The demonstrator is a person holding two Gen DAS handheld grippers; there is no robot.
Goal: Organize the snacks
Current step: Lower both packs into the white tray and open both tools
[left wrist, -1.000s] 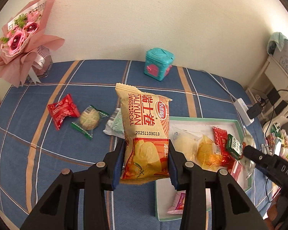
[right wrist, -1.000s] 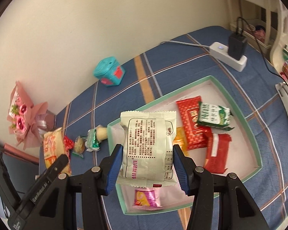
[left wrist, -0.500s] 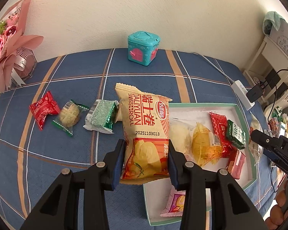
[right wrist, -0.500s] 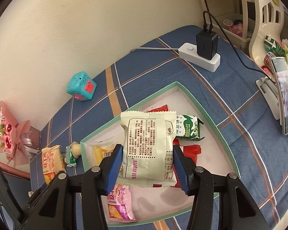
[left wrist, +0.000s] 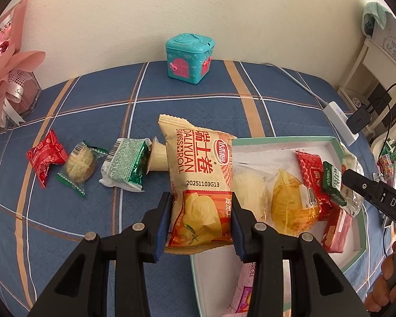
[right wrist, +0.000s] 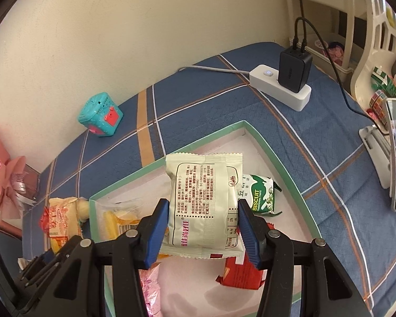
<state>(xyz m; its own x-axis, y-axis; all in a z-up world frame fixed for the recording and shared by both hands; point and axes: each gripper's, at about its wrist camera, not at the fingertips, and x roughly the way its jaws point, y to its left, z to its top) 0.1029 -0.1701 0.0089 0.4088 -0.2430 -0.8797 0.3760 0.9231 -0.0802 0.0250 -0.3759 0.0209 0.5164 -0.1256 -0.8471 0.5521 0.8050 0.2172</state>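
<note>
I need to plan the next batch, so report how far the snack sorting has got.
Partly done. Already in the green-rimmed tray: a green biscuit pack, red packets and a yellow cake. In hand: the left gripper grips a Swiss roll pack; the right gripper grips a pale snack pack above the tray. Left on the cloth: a red candy, a round cookie and a green-white pack.

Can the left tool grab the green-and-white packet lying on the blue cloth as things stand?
Probably not yet. The left tool is shut on the Swiss roll pack, so its jaws are full. The green-and-white packet itself lies uncovered on the cloth, outside the tray.
</note>
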